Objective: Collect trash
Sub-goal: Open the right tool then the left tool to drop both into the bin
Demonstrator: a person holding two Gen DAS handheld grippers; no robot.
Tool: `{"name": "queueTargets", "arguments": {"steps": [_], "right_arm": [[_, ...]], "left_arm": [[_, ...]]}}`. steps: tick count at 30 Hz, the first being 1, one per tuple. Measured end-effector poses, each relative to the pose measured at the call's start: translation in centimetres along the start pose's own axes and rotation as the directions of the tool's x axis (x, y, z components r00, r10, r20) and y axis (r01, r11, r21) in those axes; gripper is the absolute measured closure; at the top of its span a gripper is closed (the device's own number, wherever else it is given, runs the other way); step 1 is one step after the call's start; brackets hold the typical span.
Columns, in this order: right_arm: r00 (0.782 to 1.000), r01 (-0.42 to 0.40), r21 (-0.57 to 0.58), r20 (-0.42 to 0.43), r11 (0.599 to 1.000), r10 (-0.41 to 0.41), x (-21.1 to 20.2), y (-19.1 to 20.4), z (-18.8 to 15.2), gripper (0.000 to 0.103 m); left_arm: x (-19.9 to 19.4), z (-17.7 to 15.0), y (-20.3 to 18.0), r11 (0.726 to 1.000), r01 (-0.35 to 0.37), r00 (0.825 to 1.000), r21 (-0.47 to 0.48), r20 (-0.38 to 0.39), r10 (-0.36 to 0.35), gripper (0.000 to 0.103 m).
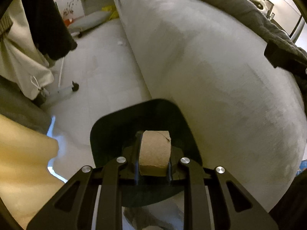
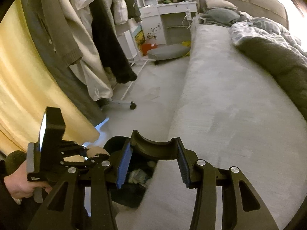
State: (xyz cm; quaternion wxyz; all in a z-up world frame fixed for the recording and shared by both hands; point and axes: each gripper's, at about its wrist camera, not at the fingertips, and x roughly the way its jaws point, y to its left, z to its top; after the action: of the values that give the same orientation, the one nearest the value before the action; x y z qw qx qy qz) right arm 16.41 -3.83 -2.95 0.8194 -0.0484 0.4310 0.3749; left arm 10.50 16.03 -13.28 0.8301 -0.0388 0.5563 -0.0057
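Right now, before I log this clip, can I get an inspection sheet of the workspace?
Surface: pale floor beside a grey bed.
Job's things: cardboard tube over a black bin; the bin holds crumpled trash.
Clutter: grey blanket, hanging clothes, rolling rack.
Grippers: left gripper shut on the tube; right gripper open, empty.
Cables: white cord at the dresser.
Surroundings: yellow curtain.

cardboard tube (image 1: 154,152): 1 | trash bin (image 1: 107,134): 1 | tools: 2 | bed (image 2: 230,99): 1 | pillows (image 2: 220,4): 2
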Motion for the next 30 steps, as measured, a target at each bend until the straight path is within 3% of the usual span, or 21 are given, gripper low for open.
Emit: {"name": "queueTargets", "arguments": {"steps": [11, 12, 14, 17, 24, 30], "right_arm": [[0.997, -0.055, -0.055, -0.065, 0.997, 0.051, 4.2, 3.8, 0.8, 0.057], [0.996, -0.056, -0.061, -0.072, 0.997, 0.052, 4.6, 4.1, 0.8, 0.057], [0.995, -0.061, -0.069, -0.087, 0.996, 0.055, 5.2, 4.5, 0.8, 0.057], [0.993, -0.061, -0.076, -0.106, 0.995, 0.053, 6.1, 4.8, 0.8, 0.057], [0.985, -0.055, -0.082, -0.166, 0.995, 0.041, 8.4, 5.2, 0.4, 0.057], [0.976, -0.058, -0.096, -0.217, 0.994, 0.036, 10.0, 5.9, -0.4, 0.057]], "left_arm": [[2.0, -1.5, 3.3, 0.998, 0.018, 0.994, -0.053, -0.111, -0.024, 0.077], [2.1, -1.6, 3.5, 0.998, 0.021, 0.992, -0.056, -0.123, -0.028, 0.073], [2.3, -1.9, 3.9, 0.998, 0.028, 0.990, -0.059, -0.137, -0.036, 0.047], [2.3, -2.2, 4.0, 0.998, 0.045, 0.988, -0.048, -0.143, -0.051, 0.040], [0.5, -2.1, 5.4, 0.996, 0.042, 0.996, -0.080, -0.075, -0.048, 0.034], [-2.1, -1.6, 6.5, 0.994, 0.031, 0.999, -0.100, 0.046, -0.027, 0.027]]}}
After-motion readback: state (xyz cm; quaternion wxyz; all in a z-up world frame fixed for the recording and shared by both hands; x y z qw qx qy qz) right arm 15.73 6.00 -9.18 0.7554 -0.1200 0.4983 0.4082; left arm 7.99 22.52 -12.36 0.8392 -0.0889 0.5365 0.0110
